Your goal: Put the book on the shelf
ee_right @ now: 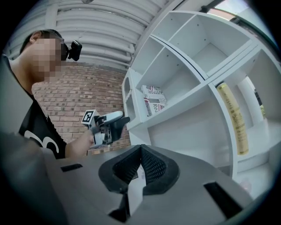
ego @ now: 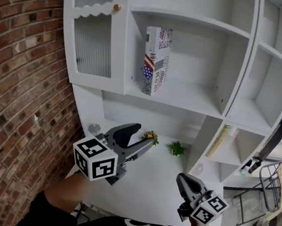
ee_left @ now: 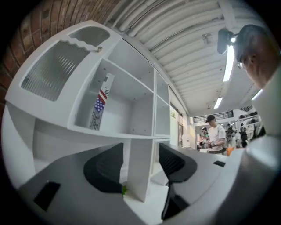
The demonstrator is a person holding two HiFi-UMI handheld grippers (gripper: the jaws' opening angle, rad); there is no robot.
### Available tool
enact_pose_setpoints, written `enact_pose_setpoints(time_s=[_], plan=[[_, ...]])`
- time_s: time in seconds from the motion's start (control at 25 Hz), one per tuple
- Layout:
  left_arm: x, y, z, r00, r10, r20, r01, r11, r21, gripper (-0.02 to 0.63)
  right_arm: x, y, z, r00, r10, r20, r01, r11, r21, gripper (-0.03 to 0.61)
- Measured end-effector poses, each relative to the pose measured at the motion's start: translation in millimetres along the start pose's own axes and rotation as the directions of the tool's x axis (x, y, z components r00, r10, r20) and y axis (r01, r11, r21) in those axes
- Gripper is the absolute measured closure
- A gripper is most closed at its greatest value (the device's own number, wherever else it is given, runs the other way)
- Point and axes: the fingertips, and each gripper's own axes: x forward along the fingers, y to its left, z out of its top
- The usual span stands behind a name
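The white book printed with a flag and red lettering (ego: 156,61) stands upright in the middle compartment of the tall white shelf unit (ego: 193,99). Lower down, over the white counter (ego: 145,186), the left hand-held gripper (ego: 147,134) is spread and empty. The right hand-held gripper (ego: 181,180) is pressed together on nothing.

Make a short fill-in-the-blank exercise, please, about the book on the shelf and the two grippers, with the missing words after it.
1. The book with the flag pattern stands ____ on the shelf.
2. The left gripper is ____, with nothing between its jaws.
3. The right gripper is ____, its jaws together and empty.
4. The wall left of the shelf is built of ____.

Missing words: upright; open; shut; brick
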Motion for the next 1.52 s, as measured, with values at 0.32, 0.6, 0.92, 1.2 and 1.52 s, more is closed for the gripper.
enact_pose_setpoints(time_s=[0.32, 0.6, 0.92, 1.2, 1.52], plan=[[-49, -61, -58, 0.992, -0.129, 0.002, 0.128, 0.981, -0.148, 0.59, 12, 48, 1, 0.998, 0.056, 0.006, -0.056, 0.998, -0.012, 0.568], [-71, -68, -105, 0.993, -0.114, -0.011, 0.107, 0.96, -0.257, 0.609, 13, 69, -17, 0.996, 0.09, 0.013, -0.09, 0.995, 0.03, 0.568], [-78, -79, -135, 0.988, -0.152, -0.032, 0.134, 0.938, -0.319, 0.609, 6, 70, -45, 0.998, 0.054, -0.014, -0.053, 0.996, 0.074, 0.568], [-82, -87, -152, 0.985, -0.161, -0.057, 0.131, 0.927, -0.351, 0.609, 3, 73, -64, 0.998, 0.044, -0.034, -0.04, 0.993, 0.107, 0.569], [-87, -87, -147, 0.99, -0.121, -0.074, 0.092, 0.945, -0.313, 0.611, -2, 76, -54, 0.999, 0.031, -0.042, -0.029, 0.998, 0.063, 0.569]])
